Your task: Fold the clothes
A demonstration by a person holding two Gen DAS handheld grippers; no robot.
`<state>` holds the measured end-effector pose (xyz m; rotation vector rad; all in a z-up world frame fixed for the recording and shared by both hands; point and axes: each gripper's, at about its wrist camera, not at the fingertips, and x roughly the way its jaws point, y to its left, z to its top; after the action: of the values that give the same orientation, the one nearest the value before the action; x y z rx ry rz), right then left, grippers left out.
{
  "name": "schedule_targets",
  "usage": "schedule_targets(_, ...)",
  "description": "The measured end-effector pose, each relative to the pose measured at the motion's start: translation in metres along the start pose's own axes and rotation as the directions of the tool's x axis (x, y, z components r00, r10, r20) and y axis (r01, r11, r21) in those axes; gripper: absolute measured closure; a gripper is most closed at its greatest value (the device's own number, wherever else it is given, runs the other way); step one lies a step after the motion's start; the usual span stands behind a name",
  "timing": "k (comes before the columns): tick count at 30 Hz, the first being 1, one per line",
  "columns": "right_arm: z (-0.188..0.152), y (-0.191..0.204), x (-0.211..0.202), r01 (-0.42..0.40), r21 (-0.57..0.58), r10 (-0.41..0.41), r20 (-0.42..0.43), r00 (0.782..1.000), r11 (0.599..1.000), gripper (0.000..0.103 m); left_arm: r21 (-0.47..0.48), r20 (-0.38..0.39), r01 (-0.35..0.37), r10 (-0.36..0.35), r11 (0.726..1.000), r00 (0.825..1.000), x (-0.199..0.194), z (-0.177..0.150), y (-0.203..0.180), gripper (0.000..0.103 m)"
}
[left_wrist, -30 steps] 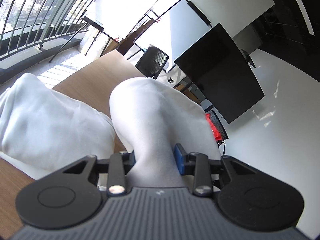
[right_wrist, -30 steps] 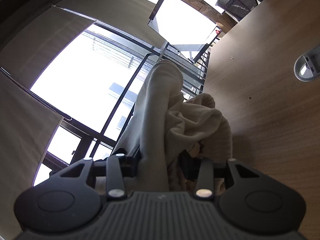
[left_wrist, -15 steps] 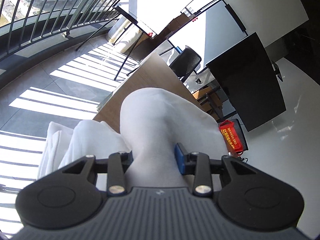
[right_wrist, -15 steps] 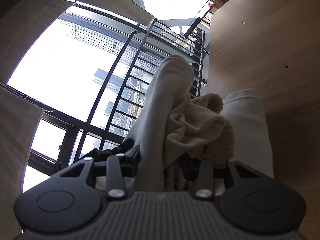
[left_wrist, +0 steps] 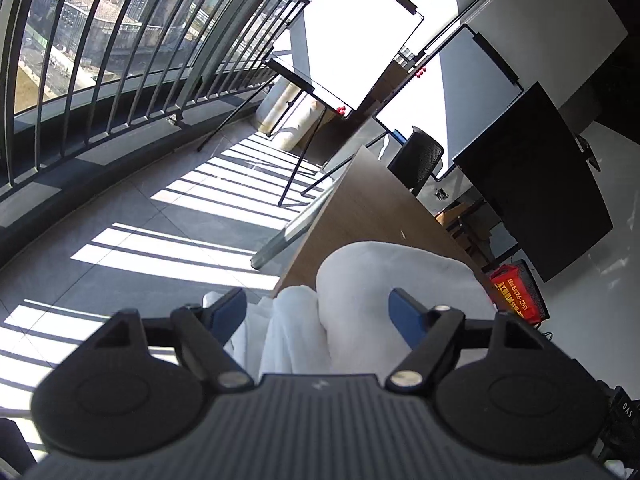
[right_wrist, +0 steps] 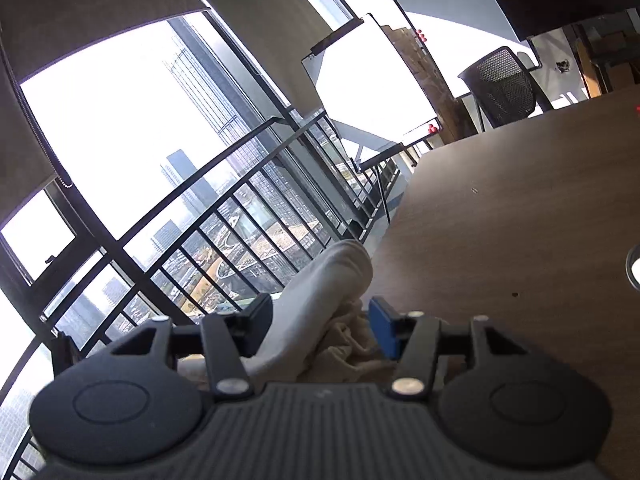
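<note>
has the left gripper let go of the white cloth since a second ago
Yes. The left gripper was clamped on the white garment; now its jaws stand wide apart, and the cloth sits lower against the wooden table.

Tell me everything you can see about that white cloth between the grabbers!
The soft white fabric garment looks thick and fleecy, bunched into rounded folds. It sits between the open fingers of the left tool at the wooden table's edge. In the right view it looks creamier, a folded hump between the right tool's open fingers.

railing (left_wrist: 120, 92) sunlit; striped floor (left_wrist: 120, 216) | wooden table (right_wrist: 520, 220); mesh chair (right_wrist: 506, 88)
</note>
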<state>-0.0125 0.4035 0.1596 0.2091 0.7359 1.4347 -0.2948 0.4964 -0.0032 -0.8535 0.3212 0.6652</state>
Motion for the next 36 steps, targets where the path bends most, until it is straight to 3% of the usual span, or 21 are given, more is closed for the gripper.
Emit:
schedule_targets(3,-0.003,0.040,0.006,-0.096,-0.166,0.093,-0.030,0.995,0.981,0.060,0.146,0.021,0.001,-0.005,0.989,1.000,0.000,-0.026,-0.032,0.036)
schedule_targets(5,-0.011,0.054,0.019,-0.105,-0.220,0.086,-0.095,0.992,0.970,0.081,0.223,0.046,-0.020,0.010,0.975,0.999,0.000,-0.043,-0.047,0.038)
schedule_targets(8,-0.031,0.070,0.044,-0.058,-0.270,0.022,-0.133,0.991,0.961,0.089,0.279,0.111,-0.081,0.052,0.957,0.992,-0.001,-0.060,-0.055,0.038)
schedule_targets(11,-0.039,0.070,0.053,-0.064,-0.262,0.036,-0.113,0.993,0.963,0.089,0.330,0.178,-0.145,0.089,0.933,0.980,-0.002,-0.077,-0.062,0.038)
schedule_targets(12,-0.040,0.070,0.052,-0.067,-0.254,0.041,-0.104,0.994,0.965,0.088,0.335,0.205,-0.161,0.095,0.928,0.974,-0.005,-0.079,-0.064,0.038)
schedule_targets(14,-0.039,0.067,0.030,-0.068,-0.233,0.050,-0.082,0.995,0.970,0.069,0.338,0.268,-0.193,0.103,0.921,0.958,-0.015,-0.082,-0.072,0.039)
schedule_targets(16,-0.038,0.068,0.011,-0.080,-0.231,0.065,-0.070,0.995,0.970,0.056,0.346,0.340,-0.229,0.106,0.910,0.935,-0.029,-0.090,-0.087,0.038)
schedule_targets(20,-0.041,0.066,-0.025,-0.087,-0.248,0.067,-0.090,0.994,0.965,0.055,0.332,0.449,-0.321,0.151,0.887,0.881,-0.048,-0.112,-0.122,0.030)
schedule_targets(22,-0.048,0.063,-0.068,-0.089,-0.256,0.062,-0.114,0.992,0.963,0.054,0.305,0.484,-0.363,0.185,0.880,0.855,-0.056,-0.125,-0.139,0.030)
schedule_targets(28,-0.081,0.044,-0.167,-0.061,-0.299,0.009,-0.174,0.985,0.952,0.046,0.221,0.447,-0.435,0.306,0.873,0.841,-0.058,-0.162,-0.171,0.027)
schedule_targets(30,-0.099,0.031,-0.204,-0.062,-0.324,0.000,-0.186,0.982,0.944,0.045,0.224,0.423,-0.461,0.341,0.859,0.840,-0.051,-0.177,-0.178,0.025)
schedule_targets(32,-0.114,0.019,-0.238,-0.069,-0.345,0.002,-0.192,0.981,0.936,0.041,0.219,0.405,-0.500,0.388,0.838,0.828,-0.042,-0.193,-0.183,0.025)
schedule_targets(36,-0.131,0.008,-0.267,-0.074,-0.388,-0.006,-0.203,0.979,0.919,0.038,0.211,0.366,-0.542,0.448,0.813,0.815,-0.031,-0.225,-0.192,0.025)
